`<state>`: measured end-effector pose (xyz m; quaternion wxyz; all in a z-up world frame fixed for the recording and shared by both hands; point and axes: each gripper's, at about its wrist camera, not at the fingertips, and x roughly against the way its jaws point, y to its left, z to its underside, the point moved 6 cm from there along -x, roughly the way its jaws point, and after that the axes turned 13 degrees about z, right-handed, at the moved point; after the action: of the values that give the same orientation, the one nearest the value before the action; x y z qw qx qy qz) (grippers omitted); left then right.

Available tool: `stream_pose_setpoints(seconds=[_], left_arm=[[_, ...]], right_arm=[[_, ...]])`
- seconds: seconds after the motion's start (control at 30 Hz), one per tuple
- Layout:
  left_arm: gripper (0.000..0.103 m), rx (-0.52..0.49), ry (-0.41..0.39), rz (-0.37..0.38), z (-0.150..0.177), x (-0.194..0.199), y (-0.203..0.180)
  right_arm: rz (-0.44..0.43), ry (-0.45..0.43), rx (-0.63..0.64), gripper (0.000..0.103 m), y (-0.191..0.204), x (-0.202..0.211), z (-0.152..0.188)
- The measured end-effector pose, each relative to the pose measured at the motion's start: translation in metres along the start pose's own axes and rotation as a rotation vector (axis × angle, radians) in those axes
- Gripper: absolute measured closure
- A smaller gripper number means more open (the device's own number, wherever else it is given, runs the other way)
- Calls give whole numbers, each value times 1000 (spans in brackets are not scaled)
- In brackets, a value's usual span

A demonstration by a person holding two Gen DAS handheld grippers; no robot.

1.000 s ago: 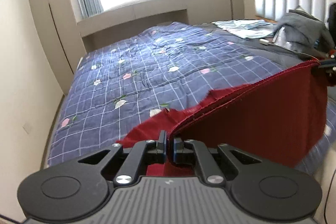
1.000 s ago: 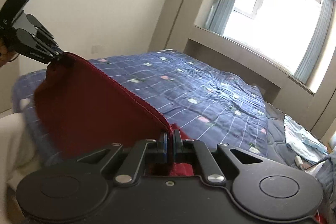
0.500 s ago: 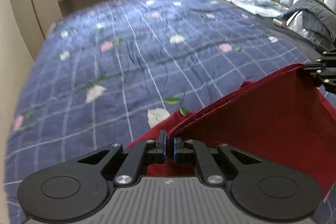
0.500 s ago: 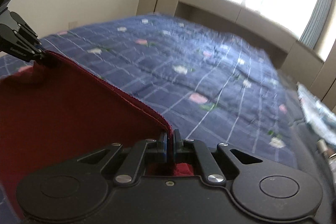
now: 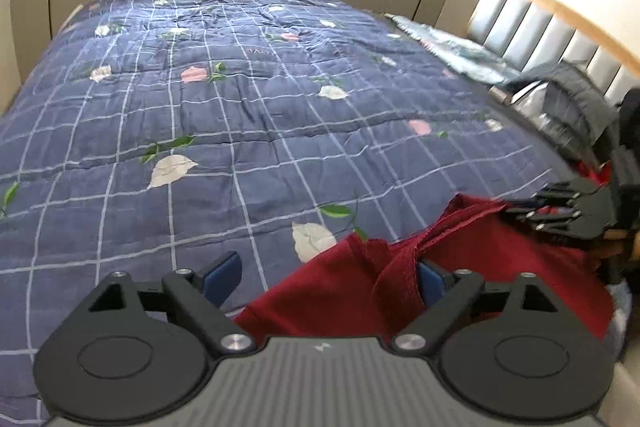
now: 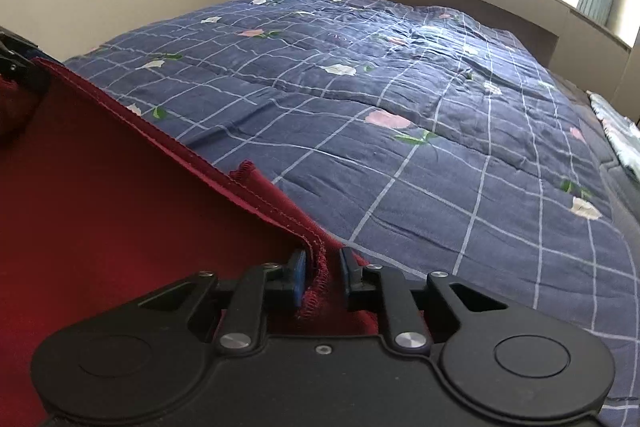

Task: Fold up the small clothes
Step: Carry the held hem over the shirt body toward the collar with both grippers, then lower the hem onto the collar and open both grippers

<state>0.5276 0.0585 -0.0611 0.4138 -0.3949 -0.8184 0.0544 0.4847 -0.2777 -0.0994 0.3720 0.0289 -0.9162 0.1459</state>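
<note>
Where both tongs clamped, red garment [image 5: 340,295] now lies released.

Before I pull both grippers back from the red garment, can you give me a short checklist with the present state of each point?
1. Left gripper released: ok, jaws just opened wide; cloth beside one pad, not pinched.
2. Right gripper released: not ok, jaws just opening, hem between them.
3. Red garment lying on the blue checked quilt: ok.
4. Garment flat: not ok, bunched near the left gripper.
5. Fold edges aligned: cannot tell.
</note>
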Motion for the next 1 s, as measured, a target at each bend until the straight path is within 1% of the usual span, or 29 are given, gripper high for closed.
stream_pose_setpoints(seconds=[0.1,0.13,0.2,0.33,0.4,0.43,0.47,0.5,0.53,0.57,0.6,0.63,0.73,0.77,0.83,0.87,0.9,0.93,1.0], left_arm=[[11,46,7,60,-2,7,6],[10,50,1,60,-3,11,8],[5,68,-26,39,-6,23,16],[5,111,-48,-46,-4,41,29],[5,119,-79,-70,1,47,27],[4,111,-95,-73,3,50,24],[2,92,-112,-72,8,50,17],[1,76,-117,-67,13,50,11],[1,53,-113,-55,20,47,0],[1,29,-100,-41,26,42,-11],[1,3,-83,-28,33,37,-20],[1,-30,-63,-18,42,30,-32],[1,-115,-9,-9,62,9,-58],[1,-139,2,-20,67,3,-65],[6,-189,27,-93,74,-9,-72],[14,-208,30,-120,75,-14,-73],[25,-214,31,-142,76,-17,-73],[32,-209,34,-164,75,-20,-72],[66,-174,38,-229,73,-23,-64]], right_arm=[[-3,3,10,85,0,0,1],[-2,5,14,85,0,0,0],[-1,13,17,85,0,-1,0],[1,17,19,85,0,-1,0],[2,11,20,84,0,-1,-1],[5,6,21,83,0,0,-2],[9,1,23,81,0,0,-2],[14,-5,24,74,-1,1,-3],[23,-14,23,62,-1,3,-4],[33,-26,19,52,-2,5,-5],[39,-36,12,31,-3,8,-6],[38,-49,1,21,-5,11,-7],[25,-79,-22,17,-8,25,-9],[29,-83,-22,15,-8,29,-8],[43,-93,-9,15,-9,36,-5],[51,-95,3,15,-9,38,-3],[66,-97,18,15,-9,40,-1],[85,-100,31,15,-9,41,2],[126,-98,39,15,-12,40,6]])
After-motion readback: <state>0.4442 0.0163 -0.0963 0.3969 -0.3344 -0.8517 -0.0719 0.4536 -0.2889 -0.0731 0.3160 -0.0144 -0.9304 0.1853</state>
